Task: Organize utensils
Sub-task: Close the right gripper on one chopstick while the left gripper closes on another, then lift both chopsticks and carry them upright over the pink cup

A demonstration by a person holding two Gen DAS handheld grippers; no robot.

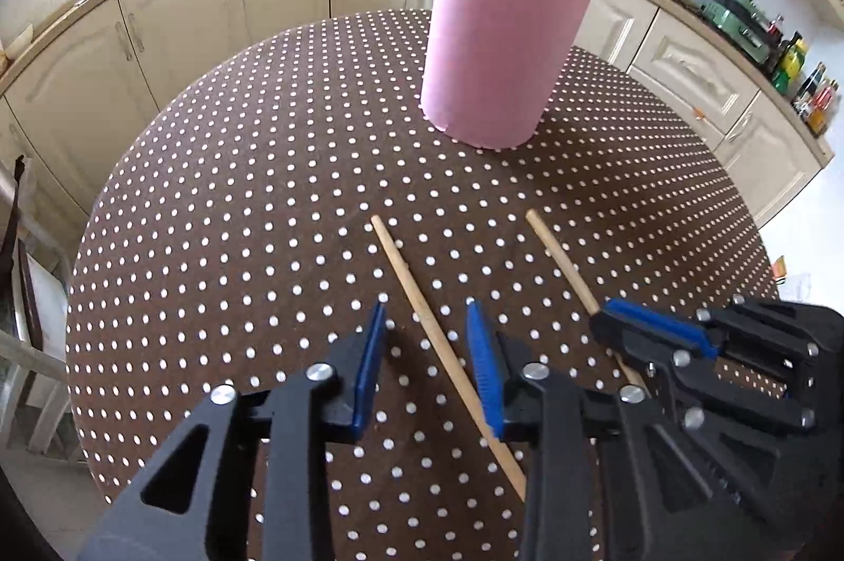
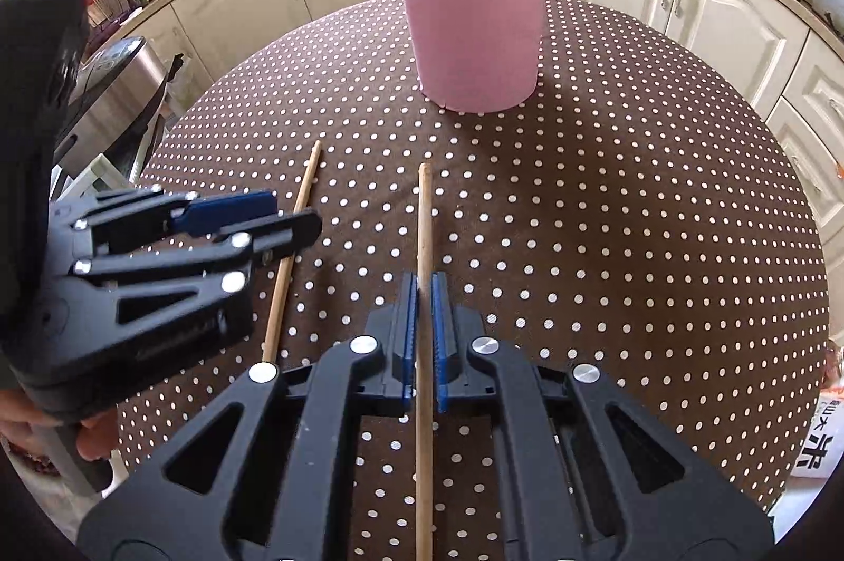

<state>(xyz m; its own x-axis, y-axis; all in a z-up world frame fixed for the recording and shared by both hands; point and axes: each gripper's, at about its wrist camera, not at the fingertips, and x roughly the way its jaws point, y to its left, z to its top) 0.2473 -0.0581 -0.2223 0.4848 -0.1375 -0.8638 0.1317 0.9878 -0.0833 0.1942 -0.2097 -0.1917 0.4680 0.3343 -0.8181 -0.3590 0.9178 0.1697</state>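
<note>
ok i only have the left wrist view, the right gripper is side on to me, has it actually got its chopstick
observer: yes, the right gripper is shut on that chopstick, with both blue pads pressed against it

operator: how much stick is behind the grip

observer: a long stretch runs back under the gripper body and out of the bottom of the right wrist view, so its rear end is not seen
</note>
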